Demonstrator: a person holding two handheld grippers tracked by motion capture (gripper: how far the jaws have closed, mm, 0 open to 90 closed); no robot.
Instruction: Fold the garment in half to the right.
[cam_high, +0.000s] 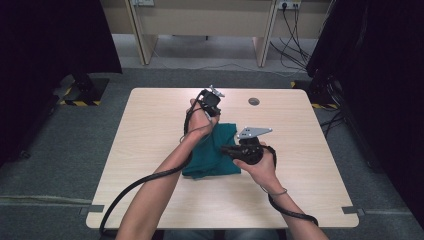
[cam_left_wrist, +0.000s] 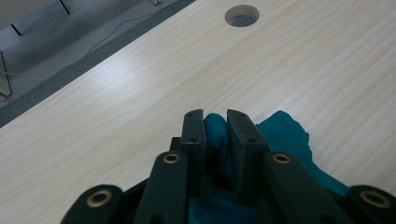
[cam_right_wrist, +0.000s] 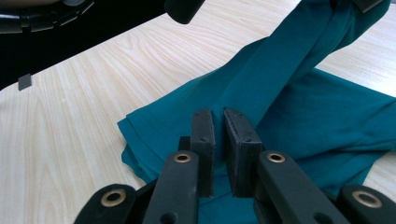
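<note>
Teal cloth (cam_high: 212, 155) being pinched by both left gripper (cam_left_wrist: 215, 116) and right gripper (cam_right_wrist: 218, 114), jaws clenching fabric; thin fold risking slipping out if hands pulling apart too hard

Black tools (cam_high: 220, 112), brass-ringed screws, black cables.

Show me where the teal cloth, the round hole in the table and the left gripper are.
teal cloth (cam_high: 212, 162): high view, its flat part on the table.
round hole (cam_high: 254, 101): high view, its middle, in the tabletop.
left gripper (cam_left_wrist: 215, 122): left gripper view, between its jaw tips, on pinched cloth.
</note>
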